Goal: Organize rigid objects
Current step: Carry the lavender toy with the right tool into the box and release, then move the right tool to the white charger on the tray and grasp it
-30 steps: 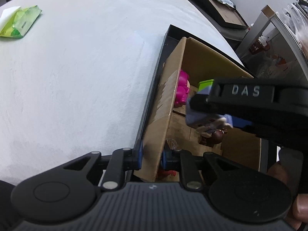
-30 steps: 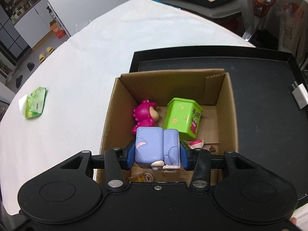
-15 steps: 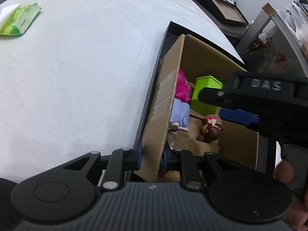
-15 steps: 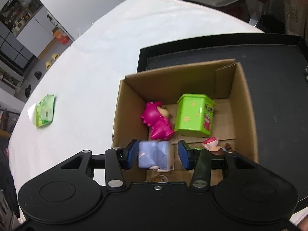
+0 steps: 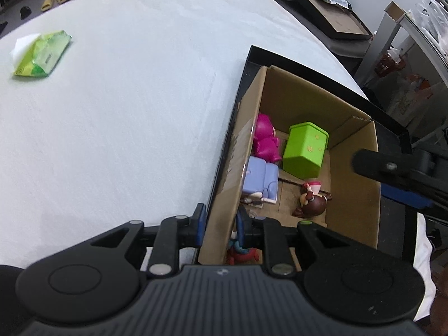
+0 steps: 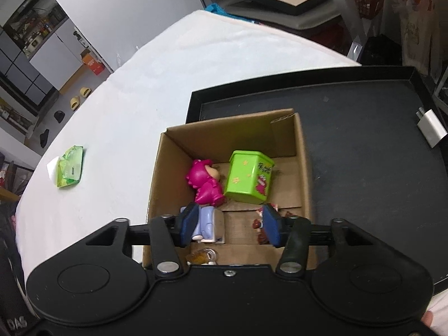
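An open cardboard box (image 5: 352,184) (image 6: 232,137) stands on a black tray (image 5: 392,123) (image 6: 364,140). Inside it lie a pink figure (image 5: 266,140) (image 6: 205,184), a green tin (image 5: 305,149) (image 6: 247,179), a lavender toy (image 5: 261,179) (image 6: 210,224) and a brown-haired doll (image 5: 312,200) (image 6: 256,224). My left gripper (image 5: 219,224) is shut on the box's left wall, one pad on each side. My right gripper (image 6: 229,222) hovers over the box with its jaws opening. The lavender toy rests on the box floor below its left finger, free of the pads.
A green packet (image 5: 42,56) (image 6: 70,166) lies far left on the white table. A white charger (image 6: 431,128) sits at the tray's right edge. A red and blue toy (image 5: 240,252) and an amber piece (image 6: 200,256) lie at the box's near end. Shelves and clutter stand beyond the table.
My right gripper let go of the lavender toy, which now lies in the box beside the pink figure. Its jaws spread wider and it drew up and back. The left gripper still holds the wall.
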{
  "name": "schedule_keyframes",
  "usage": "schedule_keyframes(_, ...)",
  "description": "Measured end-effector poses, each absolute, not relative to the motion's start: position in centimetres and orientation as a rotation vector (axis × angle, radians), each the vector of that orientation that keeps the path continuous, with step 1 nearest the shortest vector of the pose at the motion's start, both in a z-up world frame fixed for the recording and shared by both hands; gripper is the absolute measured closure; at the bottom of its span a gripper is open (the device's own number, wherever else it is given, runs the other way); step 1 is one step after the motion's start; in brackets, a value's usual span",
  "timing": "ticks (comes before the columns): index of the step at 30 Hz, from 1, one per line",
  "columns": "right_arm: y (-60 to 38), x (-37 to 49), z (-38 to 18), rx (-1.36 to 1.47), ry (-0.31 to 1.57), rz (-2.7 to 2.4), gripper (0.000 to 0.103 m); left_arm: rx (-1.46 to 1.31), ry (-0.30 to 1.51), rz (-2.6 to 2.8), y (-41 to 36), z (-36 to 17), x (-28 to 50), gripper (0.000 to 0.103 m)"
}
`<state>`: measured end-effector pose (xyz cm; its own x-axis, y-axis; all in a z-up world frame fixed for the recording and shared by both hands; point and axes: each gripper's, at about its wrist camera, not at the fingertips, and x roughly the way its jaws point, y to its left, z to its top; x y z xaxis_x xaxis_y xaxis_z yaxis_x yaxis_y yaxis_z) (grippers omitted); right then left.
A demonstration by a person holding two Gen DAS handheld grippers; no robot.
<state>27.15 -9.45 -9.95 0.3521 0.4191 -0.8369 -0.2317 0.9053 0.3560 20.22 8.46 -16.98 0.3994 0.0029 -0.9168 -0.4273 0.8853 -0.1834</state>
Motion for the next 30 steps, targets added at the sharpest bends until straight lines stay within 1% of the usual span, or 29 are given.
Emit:
schedule_keyframes(3, -10.8, 27.2, -9.4, 0.196, 1.102, 0.422, 0.035, -0.405, 1.143, 0.302, 8.1, -16.9, 20.5, 0.082)
schedule_keyframes(9, -14.0, 28.0, -9.5, 0.224, 1.073, 0.401, 0.034, -0.367, 1.161, 0.34, 7.4, -17.1, 20.8, 0.08)
schedule_keyframes(14, -16.6, 28.7, -10.1, 0.229, 1.048, 0.388, 0.033, -0.341, 1.176, 0.382, 6.9, -17.1, 21.2, 0.072)
schedule_keyframes(17, -18.3, 29.1, -10.4, 0.237, 1.028, 0.386, 0.03, -0.319, 1.173, 0.393, 6.4, -16.9, 21.6, 0.066)
schedule_keyframes(19, -19.3, 29.4, -10.7, 0.237, 1.009, 0.369, 0.028, -0.298, 1.171, 0.402, 6.0, -16.8, 21.9, 0.065)
schedule_keyframes(24, -21.4, 30.2, -11.7, 0.261, 0.962, 0.309, 0.026, -0.269, 1.178, 0.444, 5.8, -17.0, 22.9, 0.063)
schedule_keyframes(30, -22.6, 31.1, -13.5, 0.249, 0.954, 0.291, 0.026, -0.24, 1.184, 0.487, 5.6, -17.2, 23.7, 0.063)
